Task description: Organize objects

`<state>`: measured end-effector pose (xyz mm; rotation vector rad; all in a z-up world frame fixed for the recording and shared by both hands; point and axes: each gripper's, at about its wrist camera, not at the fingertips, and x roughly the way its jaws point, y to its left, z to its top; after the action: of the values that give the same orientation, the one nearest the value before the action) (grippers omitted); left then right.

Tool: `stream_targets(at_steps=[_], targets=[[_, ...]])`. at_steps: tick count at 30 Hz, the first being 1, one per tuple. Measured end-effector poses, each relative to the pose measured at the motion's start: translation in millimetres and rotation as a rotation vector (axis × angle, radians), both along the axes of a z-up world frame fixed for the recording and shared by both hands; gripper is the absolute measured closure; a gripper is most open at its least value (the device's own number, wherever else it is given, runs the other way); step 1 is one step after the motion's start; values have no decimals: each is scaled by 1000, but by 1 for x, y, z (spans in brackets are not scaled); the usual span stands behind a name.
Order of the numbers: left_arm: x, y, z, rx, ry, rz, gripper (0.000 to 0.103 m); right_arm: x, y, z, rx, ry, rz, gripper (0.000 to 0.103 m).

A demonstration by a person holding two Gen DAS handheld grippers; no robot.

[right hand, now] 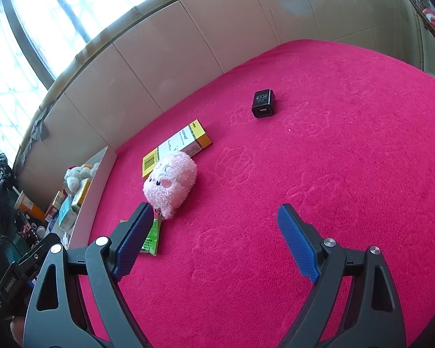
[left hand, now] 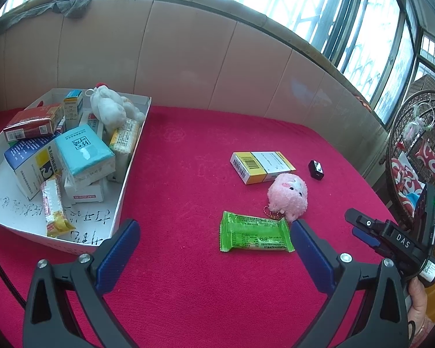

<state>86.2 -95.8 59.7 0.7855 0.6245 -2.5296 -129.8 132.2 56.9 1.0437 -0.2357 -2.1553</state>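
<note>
Left wrist view gives us the left gripper hanging over a red cloth with its blue-padded fingers spread wide and nothing between them. To its left stands a white tray with handwriting on its floor, already piled with small boxes, a teal tissue pack, a white plush toy and a yellow snack bar.

Four things lie loose on the cloth, well apart from the tray. We see a green wrapper flat just beyond the gripper's right finger, a pink plush toy touching its far corner, a yellow and white box just behind the plush, and a small black charger off to the right of the box. At the right edge the right gripper comes into the frame, a hand below it.

From the right wrist view we find the right gripper likewise wide open and empty above bare cloth. The pink plush toy lies just ahead of its left finger, partly covering the box, and the green wrapper shows mostly hidden behind that finger. The black charger sits alone farther off. The tray is at the left edge; its contents there are too crowded for us to sort out reliably.
</note>
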Motion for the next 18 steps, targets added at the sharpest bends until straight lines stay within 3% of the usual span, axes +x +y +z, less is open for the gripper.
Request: stream_targets(at_steps=[7,14,18], targets=[[-5,-11,-10,14,-7,-38,0,-18,-24,0,68,14,48,15],[-4,-14,-16,28,-11,-40,0,-36,-72,-3,142,9,127,15],[-11,-11,-20,9,-35,-92,0,-38,-101,-5,182,30,157,15]])
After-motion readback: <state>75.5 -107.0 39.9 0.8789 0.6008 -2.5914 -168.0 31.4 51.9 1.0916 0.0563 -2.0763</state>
